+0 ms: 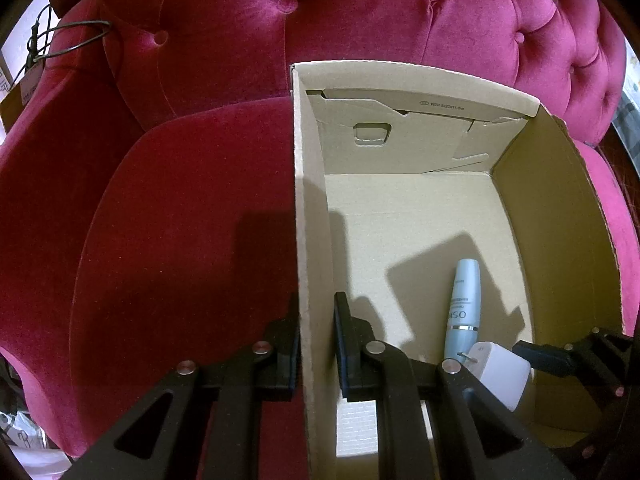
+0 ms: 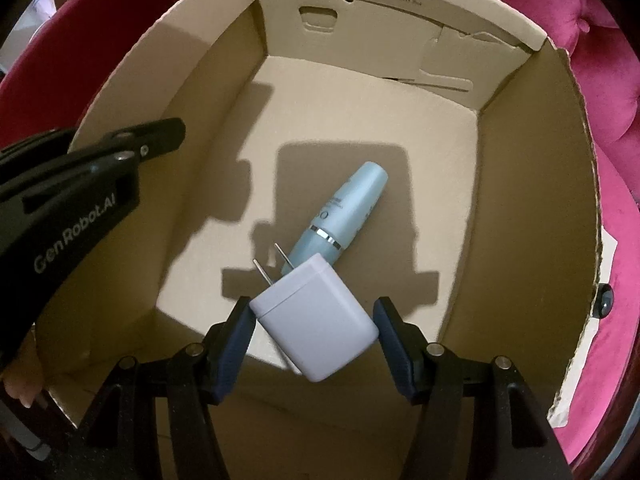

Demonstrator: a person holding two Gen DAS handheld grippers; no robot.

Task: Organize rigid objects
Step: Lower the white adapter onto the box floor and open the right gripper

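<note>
While the left tongs (image 1: 316, 344) pinch the cardboard box (image 1: 310, 216) wall, the right tongs (image 2: 314, 332) hold a light, rigid, slick white charger (image 2: 316, 320) by its flat sides, above the box floor, six o'clock of the blue bottle (image 2: 344, 212).

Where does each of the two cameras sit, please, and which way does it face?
Left wrist: on the left gripper, angled down along the cardboard box wall it clamps, toward the pink armchair.
Right wrist: on the right gripper, looking straight down into the box, holding a white charger plug; fingertips at the frame's left.
Shared: box, charger, blue bottle, and each other's gripper.
</note>
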